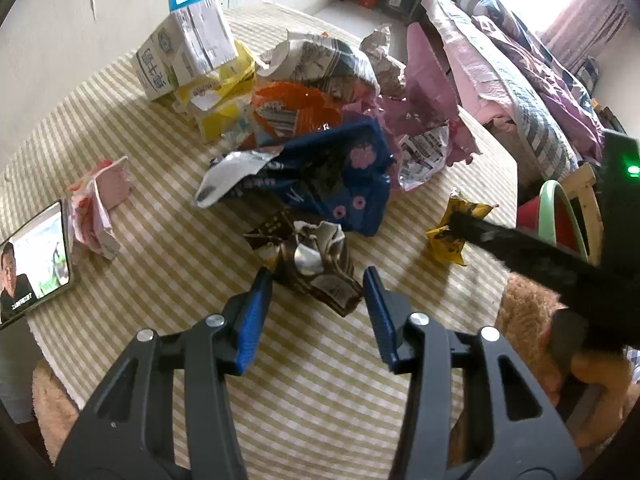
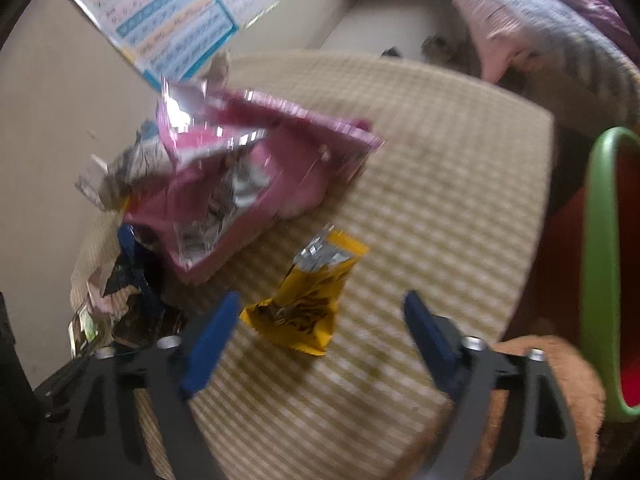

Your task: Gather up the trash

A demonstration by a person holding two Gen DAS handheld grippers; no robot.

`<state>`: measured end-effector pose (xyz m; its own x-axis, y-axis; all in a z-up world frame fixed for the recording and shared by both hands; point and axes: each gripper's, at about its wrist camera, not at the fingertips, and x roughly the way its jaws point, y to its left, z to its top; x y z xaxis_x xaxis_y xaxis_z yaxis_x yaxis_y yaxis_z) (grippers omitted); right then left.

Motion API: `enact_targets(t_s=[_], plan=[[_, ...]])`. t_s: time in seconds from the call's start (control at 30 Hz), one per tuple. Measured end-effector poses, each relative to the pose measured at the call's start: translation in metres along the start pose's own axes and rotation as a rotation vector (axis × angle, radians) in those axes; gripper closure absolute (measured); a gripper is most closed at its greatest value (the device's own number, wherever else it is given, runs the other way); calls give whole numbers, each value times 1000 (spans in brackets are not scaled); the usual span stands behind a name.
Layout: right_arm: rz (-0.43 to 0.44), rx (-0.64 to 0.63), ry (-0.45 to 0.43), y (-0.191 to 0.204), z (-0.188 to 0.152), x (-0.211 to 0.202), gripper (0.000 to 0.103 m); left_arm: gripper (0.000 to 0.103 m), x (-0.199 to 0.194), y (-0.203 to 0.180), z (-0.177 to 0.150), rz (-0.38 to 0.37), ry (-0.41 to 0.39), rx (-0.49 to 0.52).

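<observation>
A crumpled brown-and-silver wrapper (image 1: 316, 272) lies on the yellow-checked tablecloth (image 1: 152, 152). My left gripper (image 1: 316, 280) points down at it, open, its blue pads (image 1: 256, 308) flanking the wrapper's near end without clearly pressing it. A small yellow snack wrapper (image 2: 304, 300) lies nearer the table's right edge. My right gripper (image 2: 322, 298) hovers over it, open, the wrapper just ahead of the tips and closer to the left finger. In the left wrist view a black finger (image 1: 500, 240) of the right gripper reaches over the same yellow wrapper (image 1: 444, 244).
A heap of trash fills the table's far half: milk carton (image 1: 168, 60), blue bag (image 1: 344, 176), pink foil bag (image 2: 248, 184). A pink tissue pack (image 1: 100, 204) and a phone (image 1: 36, 268) lie left. A green-rimmed red bin (image 2: 600, 264) stands off the right edge.
</observation>
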<state>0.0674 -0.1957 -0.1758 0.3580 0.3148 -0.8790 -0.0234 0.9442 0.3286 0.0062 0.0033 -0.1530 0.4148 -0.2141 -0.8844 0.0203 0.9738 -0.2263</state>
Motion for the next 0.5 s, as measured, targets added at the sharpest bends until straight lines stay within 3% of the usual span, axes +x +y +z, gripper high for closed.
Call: enact_targets(t_s=[0.07,0.1,0.23,0.27,0.3,0.4,0.5], plan=[[6,-6,27,1,-1,6,60,58,0,0,1,4,0,3],[-5,-15,14,1,-1,3,63,58,1,-1,2,6,2,2],[29,-30,-5,1,-4,-11,64,58,-3,-1,2,1,3,-12],[28,-37,-10,1,-5,-14,64,63,-6,-3,3,-2,-3,-8],[29,-45,-18,1,-7,-20,64,78,-10,-5,3,-5,-6,-1],[39,-39,-46,-3,-12,-37,64,80,-21,-10,4,-18,-25,12],[41,-31,-91,-8,-14,-56,64,89,-26,-21,5,-32,-35,43]])
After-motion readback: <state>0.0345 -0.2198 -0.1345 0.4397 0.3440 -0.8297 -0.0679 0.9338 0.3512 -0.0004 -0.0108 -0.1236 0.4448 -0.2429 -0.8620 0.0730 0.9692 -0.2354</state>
